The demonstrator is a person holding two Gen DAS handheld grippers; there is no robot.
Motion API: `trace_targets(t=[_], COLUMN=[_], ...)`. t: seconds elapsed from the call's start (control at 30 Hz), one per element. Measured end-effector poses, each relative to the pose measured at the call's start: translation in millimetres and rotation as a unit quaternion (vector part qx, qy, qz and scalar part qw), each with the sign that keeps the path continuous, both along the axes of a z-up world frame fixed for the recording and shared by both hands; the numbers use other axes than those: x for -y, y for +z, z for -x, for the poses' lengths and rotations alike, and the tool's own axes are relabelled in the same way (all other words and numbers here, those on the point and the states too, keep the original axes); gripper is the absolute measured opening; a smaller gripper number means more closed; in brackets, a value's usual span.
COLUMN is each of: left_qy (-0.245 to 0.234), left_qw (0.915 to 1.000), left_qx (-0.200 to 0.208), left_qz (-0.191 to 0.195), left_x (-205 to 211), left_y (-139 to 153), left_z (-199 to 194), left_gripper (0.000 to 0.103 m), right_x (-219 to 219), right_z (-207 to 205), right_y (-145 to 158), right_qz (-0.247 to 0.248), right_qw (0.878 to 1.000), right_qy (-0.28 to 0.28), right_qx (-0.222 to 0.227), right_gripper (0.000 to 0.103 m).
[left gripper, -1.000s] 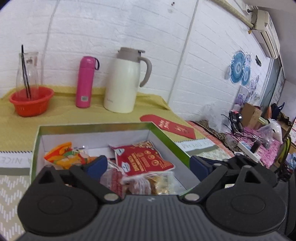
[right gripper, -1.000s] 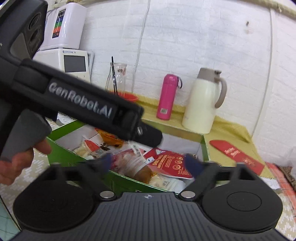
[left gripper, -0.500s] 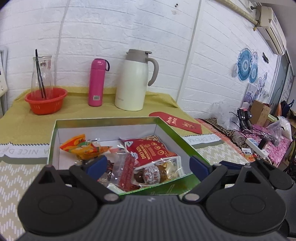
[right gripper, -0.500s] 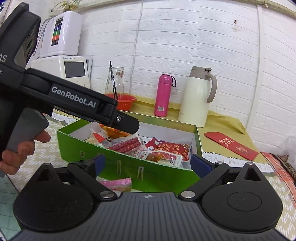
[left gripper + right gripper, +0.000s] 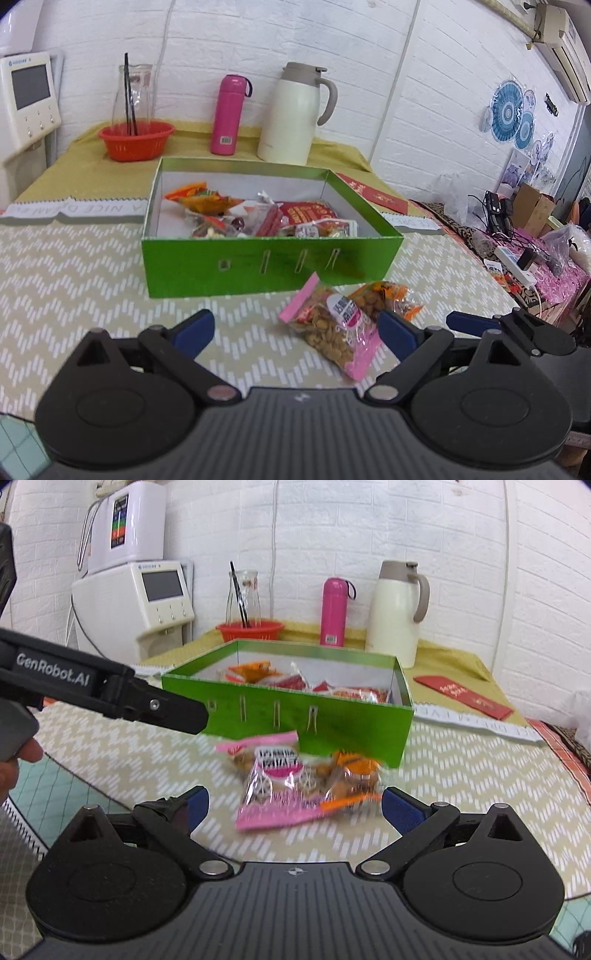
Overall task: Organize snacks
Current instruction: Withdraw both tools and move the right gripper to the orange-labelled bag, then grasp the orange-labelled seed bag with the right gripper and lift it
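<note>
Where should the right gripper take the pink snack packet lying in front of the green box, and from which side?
Probably across the filled middle of the pink snack packet, coming down from above on the near side. It lies flat on the tablecloth, its flat sealed end toward the camera, an orange packet against its right side. The right gripper is open and wide enough to span it.

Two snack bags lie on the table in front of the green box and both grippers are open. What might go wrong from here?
1. The pink snack bag and the orange snack bag overlap, so the right gripper may grab both or drag one away.
2. The bags lie close to the green box; a finger may bump its front wall and shift it.
3. The left gripper is near the same bags, so the two grippers may collide.
</note>
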State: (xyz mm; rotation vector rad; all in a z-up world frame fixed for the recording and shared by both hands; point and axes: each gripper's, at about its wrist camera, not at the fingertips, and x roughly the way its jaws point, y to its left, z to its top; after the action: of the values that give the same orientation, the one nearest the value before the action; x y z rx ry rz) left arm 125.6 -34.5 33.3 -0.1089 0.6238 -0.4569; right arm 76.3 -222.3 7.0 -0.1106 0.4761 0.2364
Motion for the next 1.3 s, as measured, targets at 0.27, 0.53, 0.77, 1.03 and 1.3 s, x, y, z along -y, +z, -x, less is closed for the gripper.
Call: trace_targets(t=[0.27, 0.53, 0.77, 1.03, 1.3], left_qy=[-0.013, -0.008, -0.005, -0.02, -0.074], left_qw=[0.9993, 0.9994, 0.9991, 0.9981, 0.9947], left_qx=[-0.031, -0.025, -0.039, -0.055, -0.062], left_qz=[0.016, 0.022, 0.017, 0.02, 0.037], left_x=[-6, -16, -19, -15, -8], left_y=[-10, -7, -15, -24, -23], left_z=[15, 23, 23, 22, 39], left_gripper=[0.091, 0.091, 0.091, 0.091, 0.091], right_x=[2, 17, 22, 37, 27], right_z=[6, -31, -63, -31, 35], right_y=[-5, 4, -11, -16, -16], right_qz=[0.016, 0.002, -0.001, -0.033, -0.039], right_qw=[1.0, 0.998, 0.997, 0.995, 0.998], right_qy=[-0.009, -0.055, -0.07, -0.091, -0.016], right_qx=[-0.01, 0.0, -0.031, -0.036, -0.037], right_gripper=[0.103, 0.103, 0.103, 0.084, 0.08])
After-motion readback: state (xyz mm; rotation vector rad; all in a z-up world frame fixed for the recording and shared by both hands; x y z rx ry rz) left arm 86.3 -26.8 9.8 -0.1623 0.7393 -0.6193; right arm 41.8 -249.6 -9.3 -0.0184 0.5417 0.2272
